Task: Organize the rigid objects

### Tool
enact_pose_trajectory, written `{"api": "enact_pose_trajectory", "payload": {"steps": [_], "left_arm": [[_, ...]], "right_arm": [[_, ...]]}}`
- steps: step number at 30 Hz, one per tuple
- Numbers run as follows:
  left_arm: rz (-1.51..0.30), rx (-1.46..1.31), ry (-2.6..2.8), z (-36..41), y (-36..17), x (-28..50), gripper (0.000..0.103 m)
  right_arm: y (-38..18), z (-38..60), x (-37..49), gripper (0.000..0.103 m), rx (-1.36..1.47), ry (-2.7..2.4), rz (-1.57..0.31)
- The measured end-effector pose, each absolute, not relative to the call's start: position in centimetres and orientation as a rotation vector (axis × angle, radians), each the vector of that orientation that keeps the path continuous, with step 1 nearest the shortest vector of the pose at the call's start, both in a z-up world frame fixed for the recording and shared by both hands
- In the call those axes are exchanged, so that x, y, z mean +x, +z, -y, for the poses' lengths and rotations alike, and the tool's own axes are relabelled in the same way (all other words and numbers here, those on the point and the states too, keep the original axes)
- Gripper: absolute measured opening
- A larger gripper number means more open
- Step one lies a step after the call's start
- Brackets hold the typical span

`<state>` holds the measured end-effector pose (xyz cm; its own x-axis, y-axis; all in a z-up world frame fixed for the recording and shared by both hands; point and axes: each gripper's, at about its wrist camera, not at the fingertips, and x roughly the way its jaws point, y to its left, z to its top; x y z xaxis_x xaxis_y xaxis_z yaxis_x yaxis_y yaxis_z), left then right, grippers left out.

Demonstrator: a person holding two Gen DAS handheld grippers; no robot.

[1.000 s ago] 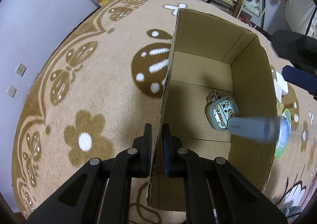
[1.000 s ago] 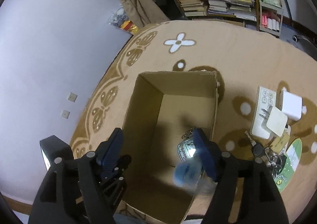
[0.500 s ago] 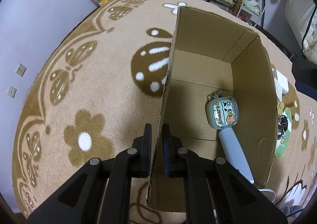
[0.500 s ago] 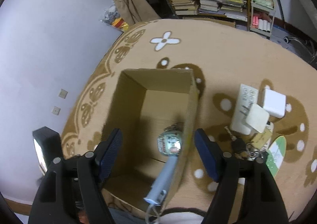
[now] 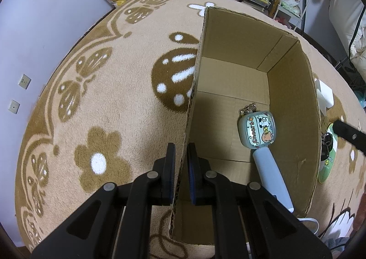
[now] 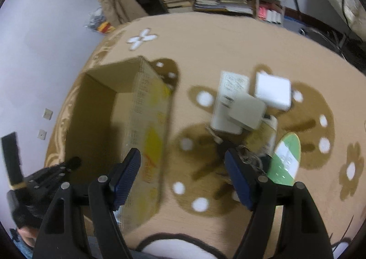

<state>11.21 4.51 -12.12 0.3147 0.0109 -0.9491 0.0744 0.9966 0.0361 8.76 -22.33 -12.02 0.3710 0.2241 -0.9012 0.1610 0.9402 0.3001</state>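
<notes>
the left claw (image 5: 181,167) is clamped on the near wall of the cardboard box (image 5: 295,89), steadying it on the rug (image 5: 119,103). two things already lie inside: a cartoon-printed case (image 5: 257,128) and a pale blue handle-shaped gadget (image 5: 271,174) touching it. the right claw (image 6: 183,176) stands wide and empty, hanging over the rug beside the box, near the pile not yet sorted: white chargers (image 6: 272,90), a power strip (image 6: 228,89), keys (image 6: 249,156) and a green card (image 6: 287,156). by my reckoning, most of the job is left.
</notes>
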Motion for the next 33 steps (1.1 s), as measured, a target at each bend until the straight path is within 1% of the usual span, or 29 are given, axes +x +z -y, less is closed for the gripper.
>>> {"api": "enact_pose_trajectory", "payload": {"steps": [8,13,14,16,17,24,33], "left_arm": [[-1.25,0.083,-0.04,-4.6,-12.0,11.2,0.01],[-1.249,0.086,-0.039,-4.6,-12.0,11.2,0.01],[-1.25,0.086,-0.039,-4.6,-12.0,11.2,0.01],[-1.25,0.086,-0.039,-4.6,-12.0,11.2,0.01],[-1.25,0.086,-0.039,-4.6,-12.0,11.2,0.01],[-1.25,0.086,-0.039,-4.5,-12.0,11.2,0.01],[-1.25,0.085,-0.038,-4.4,-12.0,11.2,0.01]], "right_arm": [[-16.1,25.5,7.4,0.08,0.413,-0.049,-1.26],[-17.3,25.9,7.1,0.079,0.406,-0.062,-1.276],[-17.3,25.9,7.1,0.076,0.396,-0.064,-1.269],[-17.5,25.8,7.2,0.056,0.38,-0.063,-1.277],[-17.7,25.8,7.2,0.054,0.378,-0.065,-1.289],[-18.5,26.0,7.0,0.054,0.405,-0.098,-1.293],[-17.1,27.1,6.8,0.054,0.411,-0.145,-1.247]]}}
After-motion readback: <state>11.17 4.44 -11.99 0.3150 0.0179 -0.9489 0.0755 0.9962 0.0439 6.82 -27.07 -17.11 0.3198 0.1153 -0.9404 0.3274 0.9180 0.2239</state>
